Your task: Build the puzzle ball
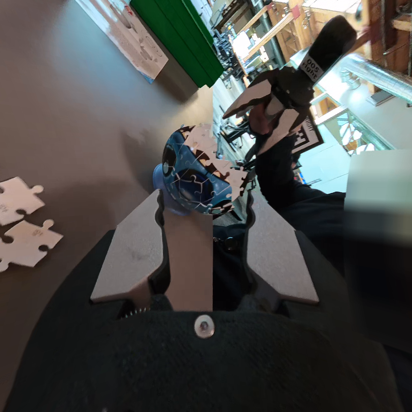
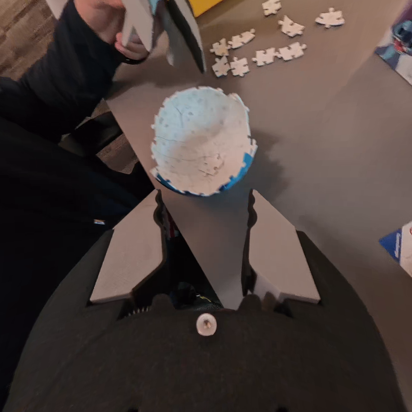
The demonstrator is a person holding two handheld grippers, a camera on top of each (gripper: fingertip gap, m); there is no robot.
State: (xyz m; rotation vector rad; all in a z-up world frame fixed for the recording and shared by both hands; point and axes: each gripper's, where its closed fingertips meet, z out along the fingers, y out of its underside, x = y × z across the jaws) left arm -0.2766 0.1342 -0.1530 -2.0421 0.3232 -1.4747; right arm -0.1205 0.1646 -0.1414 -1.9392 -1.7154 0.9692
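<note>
The half-built puzzle ball point(image 1: 196, 178) is a blue bowl-shaped shell with a white inside point(image 2: 200, 142). It sits on a small blue stand point(image 1: 158, 178) on the grey table, near the table's edge. My left gripper point(image 1: 204, 196) is open and empty, its fingertips just short of the ball on either side. My right gripper point(image 2: 205, 191) is open and empty, close above the ball's open rim. The right gripper also shows in the left wrist view point(image 1: 243, 134), beyond the ball. The left gripper shows in the right wrist view point(image 2: 165, 58), open, past the ball.
Several loose white puzzle pieces point(image 2: 245, 51) lie face down on the table point(image 2: 312, 133) beyond the ball; two more point(image 1: 20, 225) lie at the left. A puzzle box point(image 1: 133, 40) and a green box point(image 1: 178, 38) stand at the back. A person's dark sleeve point(image 2: 55, 66) is at the left. The grippers' ends are close to 15 cm from one another.
</note>
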